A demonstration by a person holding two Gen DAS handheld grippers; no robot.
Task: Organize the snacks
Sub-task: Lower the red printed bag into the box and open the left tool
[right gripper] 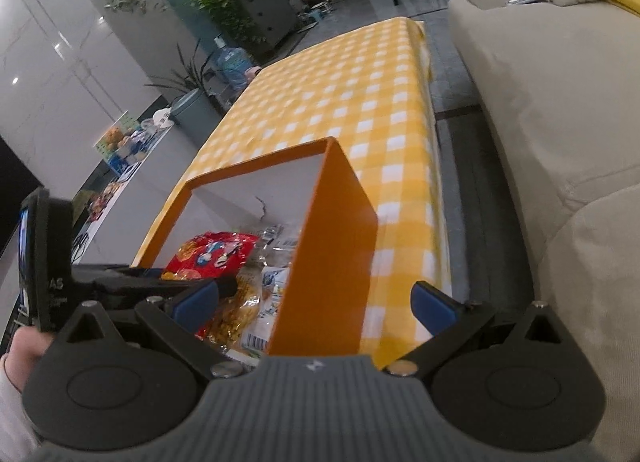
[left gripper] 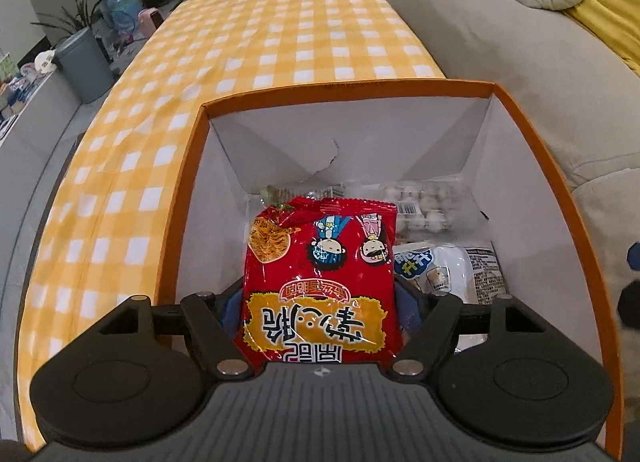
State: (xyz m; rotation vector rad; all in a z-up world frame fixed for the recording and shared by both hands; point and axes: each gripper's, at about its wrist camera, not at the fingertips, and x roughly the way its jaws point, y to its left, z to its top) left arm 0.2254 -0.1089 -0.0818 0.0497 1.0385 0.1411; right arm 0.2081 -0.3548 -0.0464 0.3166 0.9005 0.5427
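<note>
Two claws work at one orange box (left gripper: 532,150) on a checked table (left gripper: 280,34). Left of the left claw (left gripper: 320,302) the yellow-and-white cloth runs along the box wall, and farther left stand a grey bin (left gripper: 86,66) and a water jug (left gripper: 122,6). That claw sits over the box opening, its blue fingers (left gripper: 230,314) pressed against both sides of a red packet (left gripper: 320,278), which it holds upright inside the box. Beyond the packet's far edge lies a clear pack (left gripper: 424,202) of pale round pieces on the box floor. Just right of the claw lies a white bag (left gripper: 452,266) with blue print.

In the right wrist view, the left claw's body (right gripper: 48,262) shows at the far left, reaching into the box. The right claw (right gripper: 316,302) is spread wide, holding nothing. Its left finger (right gripper: 198,300) hangs over the box's contents, above a yellow snack bag (right gripper: 236,314). The box's right wall (right gripper: 332,262) stands between the two fingers. Its right finger (right gripper: 434,306) is outside the box, over the cloth. Right of this claw runs a grey sofa (right gripper: 560,110).
</note>
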